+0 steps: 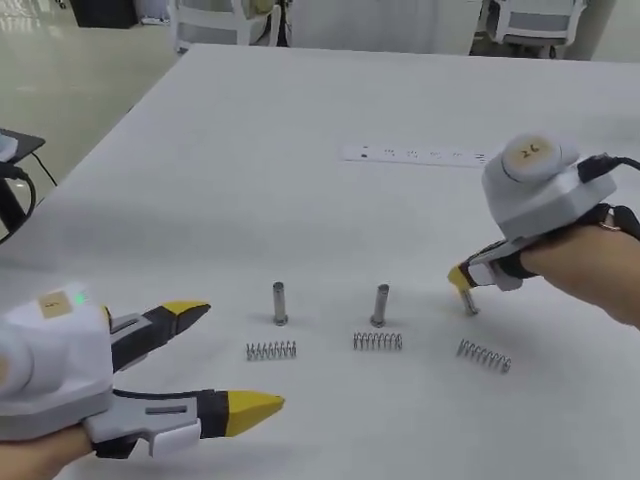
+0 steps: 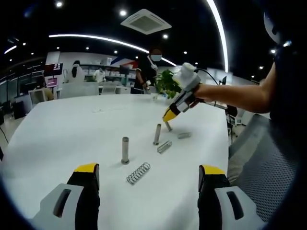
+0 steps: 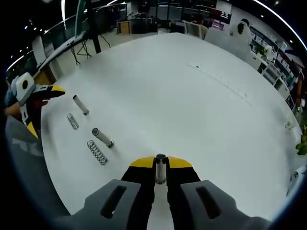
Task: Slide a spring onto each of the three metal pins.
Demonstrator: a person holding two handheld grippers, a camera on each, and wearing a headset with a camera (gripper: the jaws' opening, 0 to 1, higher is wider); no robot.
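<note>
Two metal pins stand upright on the white table: a left pin (image 1: 279,303) (image 2: 125,150) and a middle pin (image 1: 380,305) (image 2: 157,134). My right gripper (image 1: 462,278) (image 3: 160,162) is shut on the third pin (image 1: 469,302) (image 3: 160,173), whose foot rests on the table. A spring lies in front of each pin: left spring (image 1: 271,350) (image 2: 138,173), middle spring (image 1: 377,341) (image 2: 164,146), right spring (image 1: 484,355) (image 2: 184,135). My left gripper (image 1: 235,358) (image 2: 148,170) is open just left of the left spring, holding nothing.
A white power strip (image 1: 415,155) lies farther back on the table (image 1: 250,150). Office chairs (image 1: 225,20) stand beyond the far edge. The table's left edge runs diagonally, with bare floor (image 1: 60,80) past it.
</note>
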